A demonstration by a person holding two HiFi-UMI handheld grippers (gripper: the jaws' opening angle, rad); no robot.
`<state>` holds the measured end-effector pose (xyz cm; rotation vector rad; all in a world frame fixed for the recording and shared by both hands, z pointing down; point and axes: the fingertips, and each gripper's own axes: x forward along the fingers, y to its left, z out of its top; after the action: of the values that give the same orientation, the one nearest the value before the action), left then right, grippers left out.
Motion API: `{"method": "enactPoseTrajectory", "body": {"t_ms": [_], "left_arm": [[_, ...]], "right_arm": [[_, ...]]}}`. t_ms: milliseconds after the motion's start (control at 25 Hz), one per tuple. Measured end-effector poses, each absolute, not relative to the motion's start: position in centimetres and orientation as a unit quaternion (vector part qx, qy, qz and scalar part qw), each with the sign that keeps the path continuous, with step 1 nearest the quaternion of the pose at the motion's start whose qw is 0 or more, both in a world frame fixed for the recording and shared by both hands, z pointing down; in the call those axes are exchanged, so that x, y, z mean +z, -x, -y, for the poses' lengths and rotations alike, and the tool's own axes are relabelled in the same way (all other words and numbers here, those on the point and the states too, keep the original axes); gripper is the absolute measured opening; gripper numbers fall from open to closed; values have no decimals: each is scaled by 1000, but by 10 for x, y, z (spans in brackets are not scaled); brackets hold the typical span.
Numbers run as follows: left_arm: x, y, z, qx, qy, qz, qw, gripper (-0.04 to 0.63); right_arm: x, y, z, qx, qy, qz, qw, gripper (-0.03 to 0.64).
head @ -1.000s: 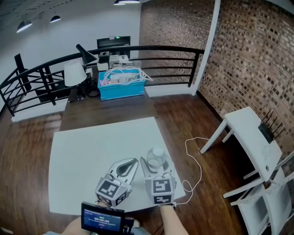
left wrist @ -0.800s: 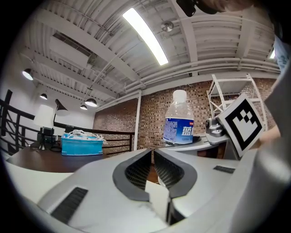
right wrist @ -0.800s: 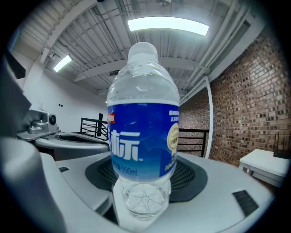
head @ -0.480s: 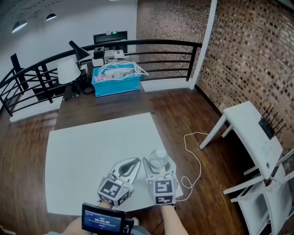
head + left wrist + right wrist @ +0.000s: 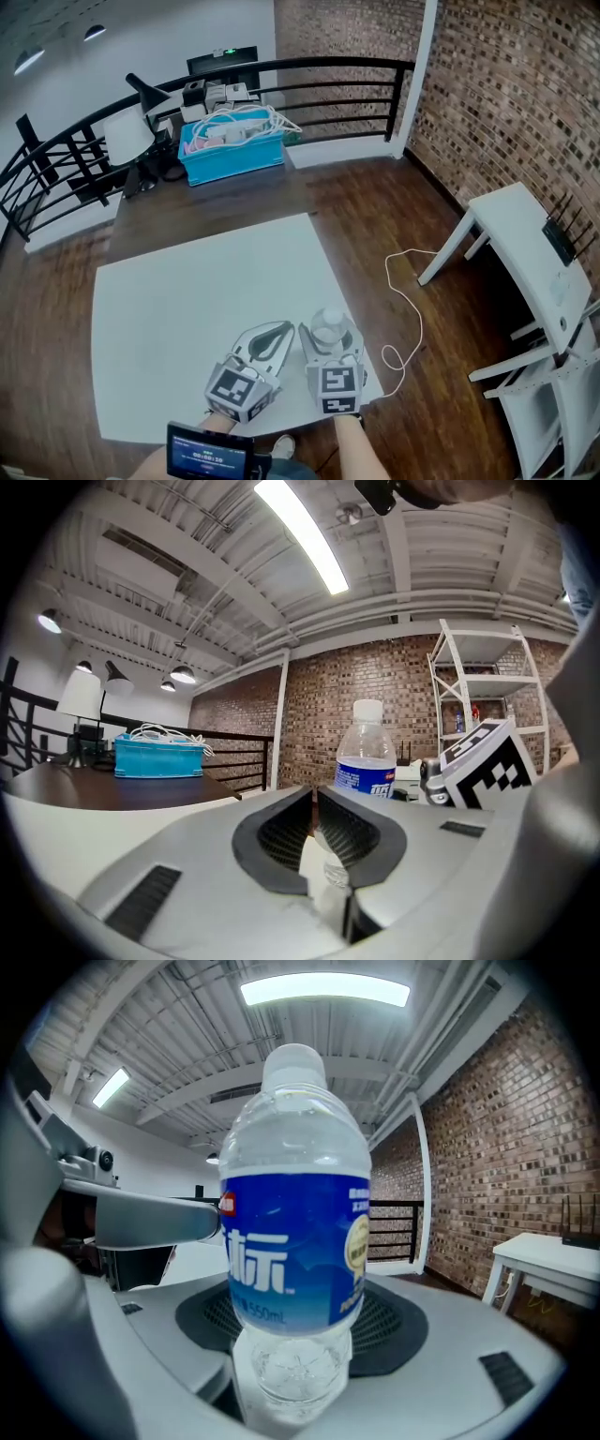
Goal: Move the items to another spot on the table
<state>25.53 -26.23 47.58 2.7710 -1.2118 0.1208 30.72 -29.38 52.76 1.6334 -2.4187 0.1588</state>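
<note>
right hand-held gripper (image 5: 330,332) pinches the water bottle (image 5: 295,1232); left hand-held gripper (image 5: 282,328), beside it, seems pressed together.

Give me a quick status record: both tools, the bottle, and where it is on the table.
left tool: shut, nothing between its jaws
right tool: shut on water bottle
water bottle: upright, capped, blue label
bottle place: near front right corner of white table
bottle base on table: cannot tell
behind: blue bin of cables on dark table
</note>
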Motion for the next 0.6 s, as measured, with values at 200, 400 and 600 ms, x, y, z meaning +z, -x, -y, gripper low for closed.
{"method": "enactPoseTrajectory", "body": {"t_ms": [200, 400, 600], "left_arm": [[493, -260, 264, 51, -914, 395, 71, 21], [498, -258, 264, 56, -912, 400, 76, 21], [499, -252, 266, 61, -909, 407, 71, 21]], "right_arm": [[547, -310, 300, 60, -556, 820, 119, 292], [563, -310, 302, 63, -552, 822, 123, 302], [565, -311, 305, 64, -556, 822, 102, 308]]}}
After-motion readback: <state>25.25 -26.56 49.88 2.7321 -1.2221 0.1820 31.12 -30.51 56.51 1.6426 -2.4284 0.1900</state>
